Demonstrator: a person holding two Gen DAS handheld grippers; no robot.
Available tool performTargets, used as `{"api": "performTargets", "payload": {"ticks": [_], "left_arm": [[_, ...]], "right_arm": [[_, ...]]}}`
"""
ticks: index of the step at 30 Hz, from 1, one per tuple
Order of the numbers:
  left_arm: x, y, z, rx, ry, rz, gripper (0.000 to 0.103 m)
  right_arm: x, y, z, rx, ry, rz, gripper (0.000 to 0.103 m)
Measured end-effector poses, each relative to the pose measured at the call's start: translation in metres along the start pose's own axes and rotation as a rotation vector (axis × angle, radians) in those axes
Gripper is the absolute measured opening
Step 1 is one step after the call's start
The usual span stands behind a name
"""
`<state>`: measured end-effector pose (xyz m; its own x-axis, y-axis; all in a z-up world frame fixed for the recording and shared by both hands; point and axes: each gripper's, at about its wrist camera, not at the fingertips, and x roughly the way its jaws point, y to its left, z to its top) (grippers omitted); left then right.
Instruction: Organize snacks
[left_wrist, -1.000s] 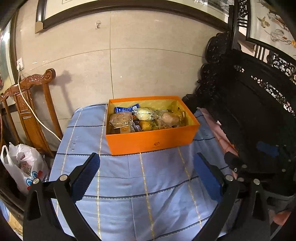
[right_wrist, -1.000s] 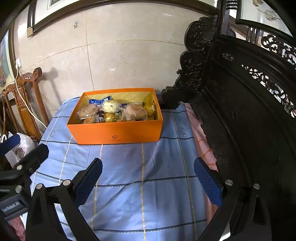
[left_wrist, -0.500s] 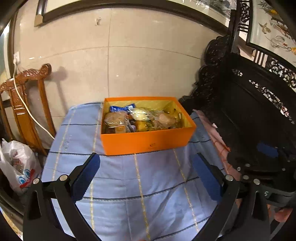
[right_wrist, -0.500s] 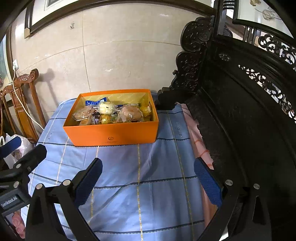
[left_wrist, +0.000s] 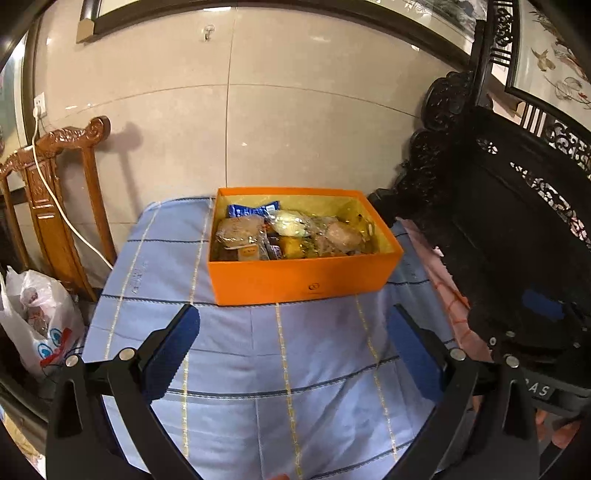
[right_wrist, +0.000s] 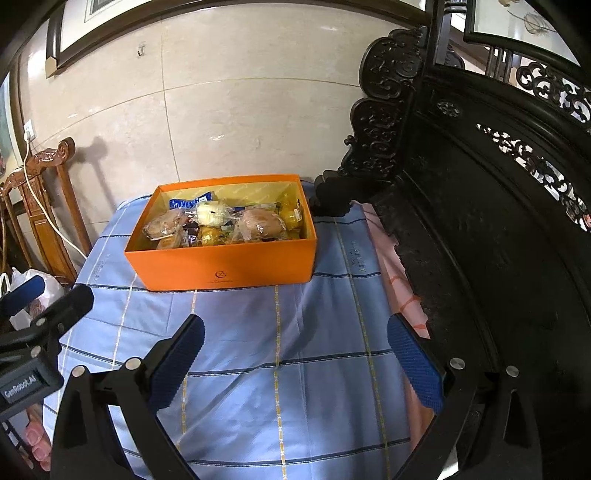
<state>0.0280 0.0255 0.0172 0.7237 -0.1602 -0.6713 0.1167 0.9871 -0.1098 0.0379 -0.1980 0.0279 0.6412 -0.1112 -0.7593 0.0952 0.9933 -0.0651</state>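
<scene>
An orange box (left_wrist: 306, 282) (right_wrist: 221, 269) stands at the far end of a table under a blue checked cloth (left_wrist: 295, 354) (right_wrist: 280, 332). Inside lie several wrapped snacks: a blue packet (left_wrist: 251, 210), a brown bun (left_wrist: 240, 230) (right_wrist: 262, 223), a pale cake (left_wrist: 291, 225) (right_wrist: 210, 213) and yellow sweets (right_wrist: 291, 214). My left gripper (left_wrist: 291, 354) hovers open over the cloth, short of the box, nothing between its fingers. My right gripper (right_wrist: 295, 362) is likewise open and empty in front of the box.
A carved dark wooden bench (right_wrist: 480, 221) (left_wrist: 517, 221) lines the right side of the table. A brown wooden chair (left_wrist: 55, 192) with a white cable (left_wrist: 55, 199) and a white plastic bag (left_wrist: 37, 317) stand at the left. A tiled wall (left_wrist: 258, 110) is behind the box.
Both grippers have shifted a little, so the box sits slightly differently in each view. Both stay open and empty; the box and snacks have not moved.
</scene>
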Motion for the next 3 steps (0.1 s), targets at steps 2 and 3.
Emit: {"api": "performTargets", "payload": {"ticks": [2, 3], "left_arm": [[-0.0003, -0.0008, 0.0006, 0.012, -0.004, 0.011, 0.099], [0.0, -0.0008, 0.001, 0.014, 0.0, 0.014, 0.099]], "right_arm": [[-0.0003, 0.0004, 0.0005, -0.002, -0.004, -0.003, 0.099], [-0.0004, 0.0006, 0.001, 0.0, -0.006, -0.002, 0.099]]}}
